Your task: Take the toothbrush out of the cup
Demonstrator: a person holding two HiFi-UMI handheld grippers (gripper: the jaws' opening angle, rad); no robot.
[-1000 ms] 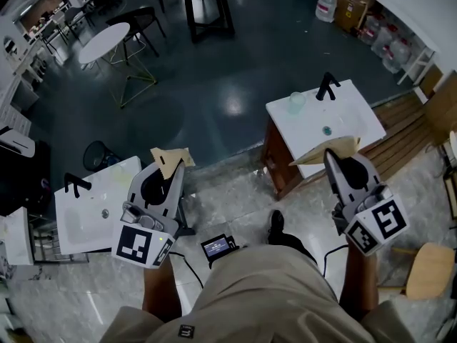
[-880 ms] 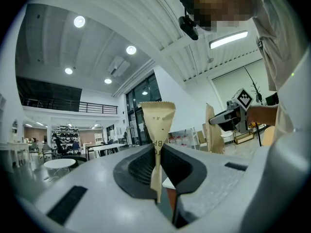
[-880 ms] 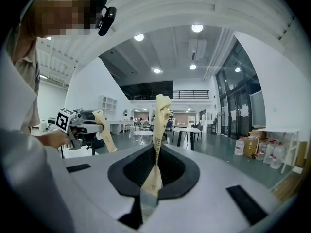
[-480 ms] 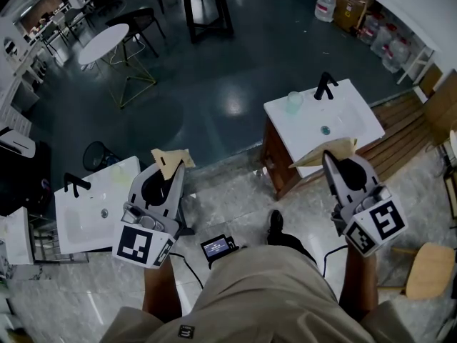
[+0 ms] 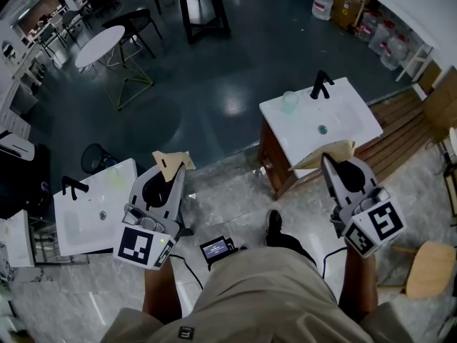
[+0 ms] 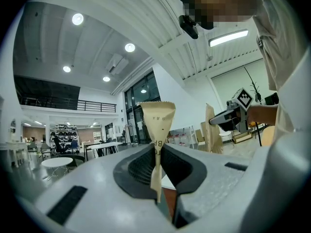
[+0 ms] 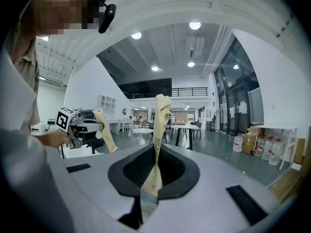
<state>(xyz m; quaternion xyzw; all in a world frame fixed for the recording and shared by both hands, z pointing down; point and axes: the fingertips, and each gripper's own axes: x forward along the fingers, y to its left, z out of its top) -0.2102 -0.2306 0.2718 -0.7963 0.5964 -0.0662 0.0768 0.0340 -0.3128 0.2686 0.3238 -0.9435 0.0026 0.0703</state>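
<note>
left tongs (image 6: 156, 154): 1 paper packet (image 6: 158, 120) | right tongs (image 7: 155, 155): 1 paper packet (image 7: 161, 111) | cup (image 5: 289, 102): 1

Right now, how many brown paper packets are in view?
2. One packet is pinched in the left gripper's jaws, the other packet in the right gripper's jaws. More could be hidden elsewhere.

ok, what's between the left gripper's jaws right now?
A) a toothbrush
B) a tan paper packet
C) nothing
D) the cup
B: the left gripper view shows the left gripper with its jaws closed on a tan paper packet, whose crimped top sticks up above them. The cup stands apart on the sink top.
</note>
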